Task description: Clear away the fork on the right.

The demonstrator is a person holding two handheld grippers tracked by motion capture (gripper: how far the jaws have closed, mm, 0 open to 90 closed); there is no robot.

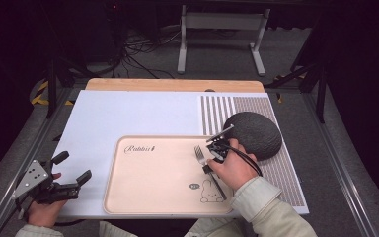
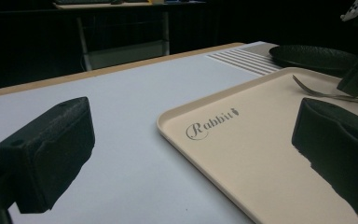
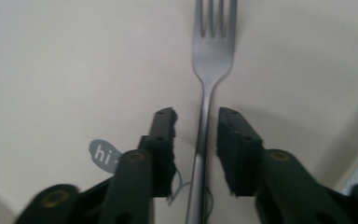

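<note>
On the beige tray [image 1: 143, 197] lies a fork [image 3: 205, 107]; nothing else.

Black tongs [image 1: 216, 150], brass-coloured screws; left tongs [image 1: 74, 168] carry grey three-cornered plate; black cables; cream sleeves [image 1: 269, 210].

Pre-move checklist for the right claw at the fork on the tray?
1. Fork lies flat on tray: ok.
2. Right claw straddles the handle, jaws apart with a gap on both sides: ok.
3. Fork released, pads not pressing: ok.
4. Fork tines point away from the claw: ok.
5. Dark plate lies close behind the hand, lift-out path: cannot tell.
6. Left claw open, off the tray: ok.
</note>
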